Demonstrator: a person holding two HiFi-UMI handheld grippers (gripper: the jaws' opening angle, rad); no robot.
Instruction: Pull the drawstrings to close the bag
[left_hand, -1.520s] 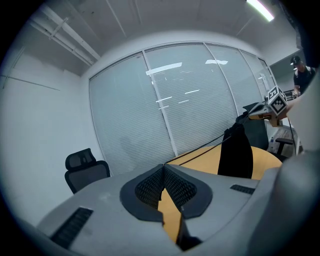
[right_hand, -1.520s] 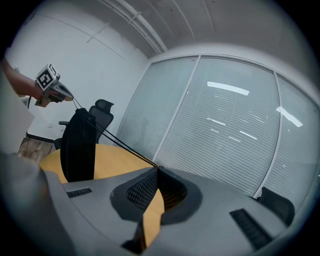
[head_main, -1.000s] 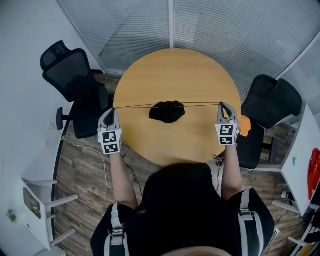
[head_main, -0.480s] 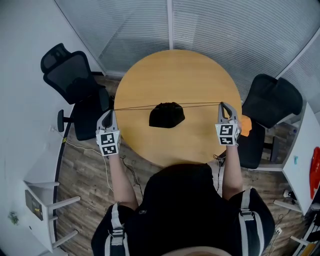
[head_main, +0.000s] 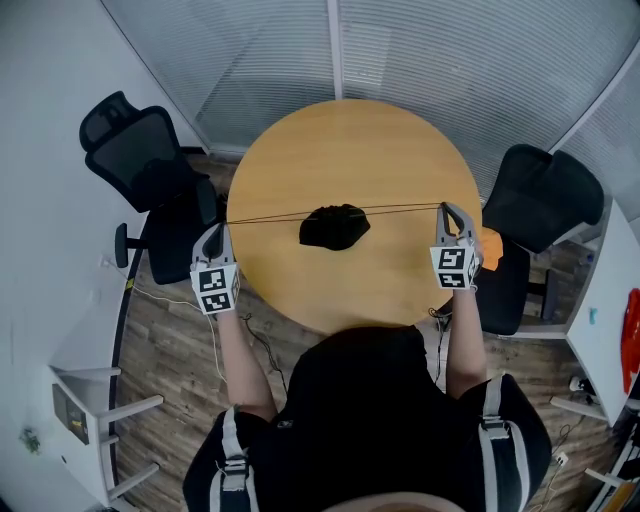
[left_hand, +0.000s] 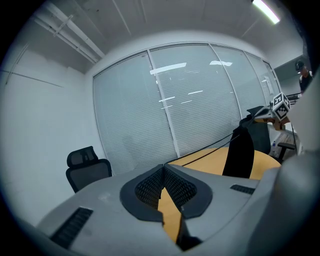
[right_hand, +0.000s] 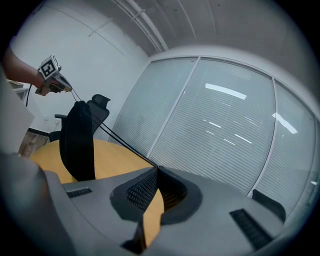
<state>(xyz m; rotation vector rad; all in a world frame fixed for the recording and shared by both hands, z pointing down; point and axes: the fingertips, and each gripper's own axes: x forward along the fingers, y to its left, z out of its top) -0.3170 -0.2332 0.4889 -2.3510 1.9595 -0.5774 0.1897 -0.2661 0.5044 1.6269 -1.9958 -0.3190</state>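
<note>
A small black drawstring bag (head_main: 334, 226) hangs gathered at the middle of the round wooden table (head_main: 350, 140). Thin dark drawstrings (head_main: 270, 216) run taut from it to both sides. My left gripper (head_main: 225, 224) is shut on the left cord end off the table's left edge. My right gripper (head_main: 444, 209) is shut on the right cord end at the table's right edge. In the left gripper view the cord (left_hand: 200, 151) leads from the closed jaws to the bag (left_hand: 240, 150), with the right gripper (left_hand: 277, 107) beyond. The right gripper view shows the bag (right_hand: 77, 140), the cords (right_hand: 120, 141) and the left gripper (right_hand: 52, 80).
A black office chair (head_main: 140, 150) stands left of the table, another (head_main: 545, 200) to its right with something orange (head_main: 491, 248) beside it. Glass walls with blinds (head_main: 400, 50) close the back. A white desk (head_main: 605, 330) lies at far right.
The bag's shape shifts slightly on the taut cords. Both grippers keep their places and stay shut.
</note>
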